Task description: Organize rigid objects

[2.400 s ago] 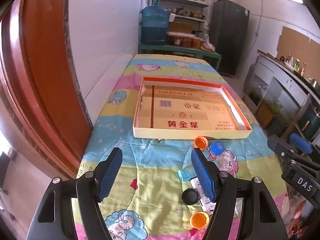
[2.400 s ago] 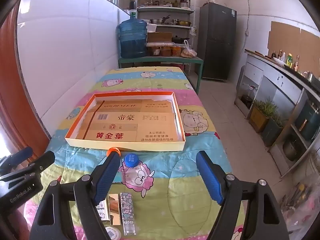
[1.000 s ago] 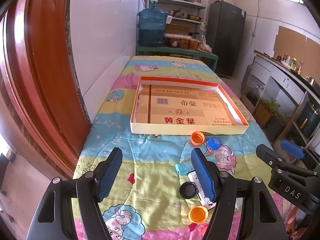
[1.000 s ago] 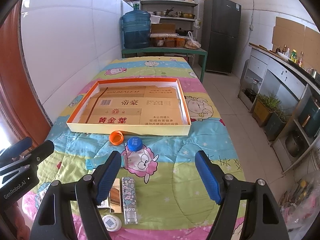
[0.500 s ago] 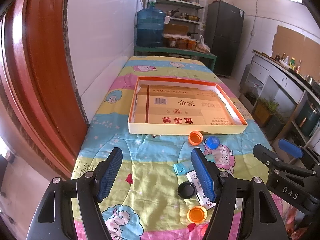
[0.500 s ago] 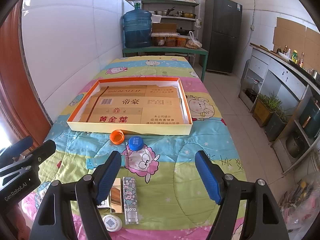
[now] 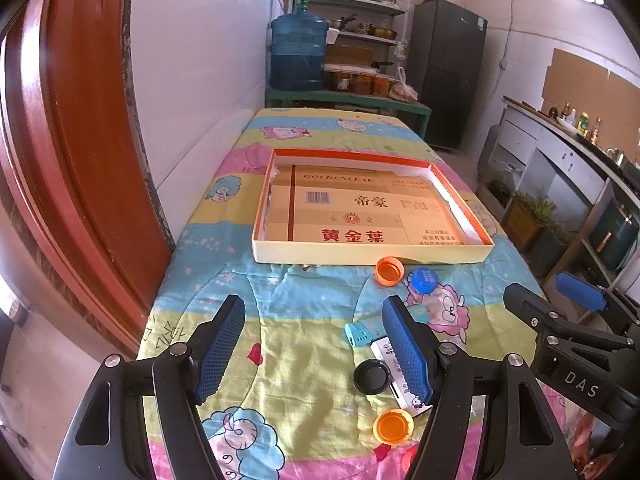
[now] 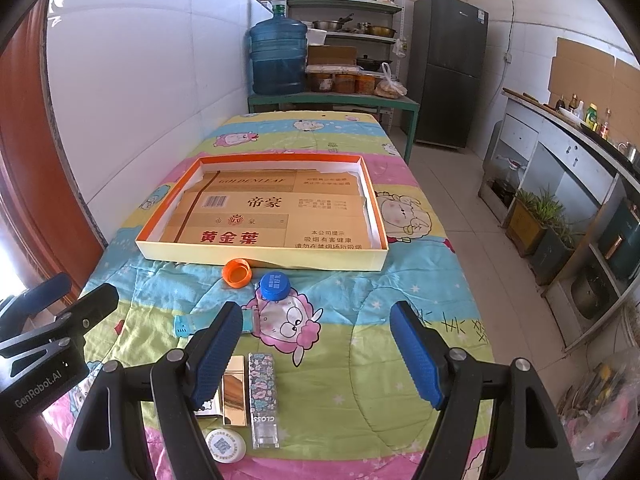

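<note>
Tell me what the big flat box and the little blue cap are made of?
The shallow yellow box with orange rim looks like matte cardboard: thin straight walls and a printed, torn-edged sheet lining its bottom. The small round blue bottle cap looks like smooth plastic, with a slight shine and raised lettering, though that is only a guess.

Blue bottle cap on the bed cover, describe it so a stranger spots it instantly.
Find the shallow cardboard tray on the cartoon bed cover. In front of its near wall lie two caps side by side. The blue bottle cap has white print; its neighbour, the orange cap, lies hollow side up.

water jug point(image 8: 279, 56), fridge point(image 8: 450, 68), shelves point(image 8: 344, 0)
</note>
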A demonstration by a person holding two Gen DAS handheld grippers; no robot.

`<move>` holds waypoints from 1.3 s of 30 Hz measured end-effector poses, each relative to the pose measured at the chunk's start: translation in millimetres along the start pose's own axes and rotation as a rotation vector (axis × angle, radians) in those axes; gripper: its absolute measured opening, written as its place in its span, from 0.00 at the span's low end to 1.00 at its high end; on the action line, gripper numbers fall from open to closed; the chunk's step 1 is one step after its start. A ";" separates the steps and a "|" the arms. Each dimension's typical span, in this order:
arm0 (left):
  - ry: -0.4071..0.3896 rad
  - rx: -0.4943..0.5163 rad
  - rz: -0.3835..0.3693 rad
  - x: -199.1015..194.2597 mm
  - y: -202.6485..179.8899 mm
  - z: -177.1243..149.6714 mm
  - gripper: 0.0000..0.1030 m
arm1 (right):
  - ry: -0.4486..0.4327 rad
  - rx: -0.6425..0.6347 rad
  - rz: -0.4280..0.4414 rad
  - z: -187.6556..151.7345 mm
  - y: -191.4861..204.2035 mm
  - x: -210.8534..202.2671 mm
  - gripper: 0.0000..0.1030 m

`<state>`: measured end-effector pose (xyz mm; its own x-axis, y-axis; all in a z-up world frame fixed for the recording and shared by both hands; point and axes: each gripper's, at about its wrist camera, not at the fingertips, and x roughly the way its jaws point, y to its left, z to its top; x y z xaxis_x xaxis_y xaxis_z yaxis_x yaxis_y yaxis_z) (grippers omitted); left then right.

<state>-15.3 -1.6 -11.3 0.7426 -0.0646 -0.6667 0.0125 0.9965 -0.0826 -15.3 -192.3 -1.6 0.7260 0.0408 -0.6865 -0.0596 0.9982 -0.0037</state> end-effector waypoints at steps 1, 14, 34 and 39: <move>0.000 0.000 0.000 0.0 -0.3 -0.1 0.71 | -0.001 -0.001 -0.001 -0.1 0.1 0.0 0.74; 0.009 -0.008 -0.002 2.6 1.3 -1.2 0.71 | 0.007 -0.003 0.002 0.3 0.4 1.8 0.74; 0.063 -0.015 -0.057 14.6 7.3 -19.2 0.71 | 0.054 -0.016 0.024 -24.3 -4.7 11.3 0.74; 0.104 -0.005 -0.128 26.4 0.9 -33.3 0.71 | 0.075 -0.038 0.051 -38.9 -1.8 12.1 0.72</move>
<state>-17.9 -4.2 -53.7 0.6616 -0.1963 -0.7237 0.0989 0.9795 -0.1753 -33.1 -195.2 -38.3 0.6679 0.0869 -0.7391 -0.1226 0.9924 0.0059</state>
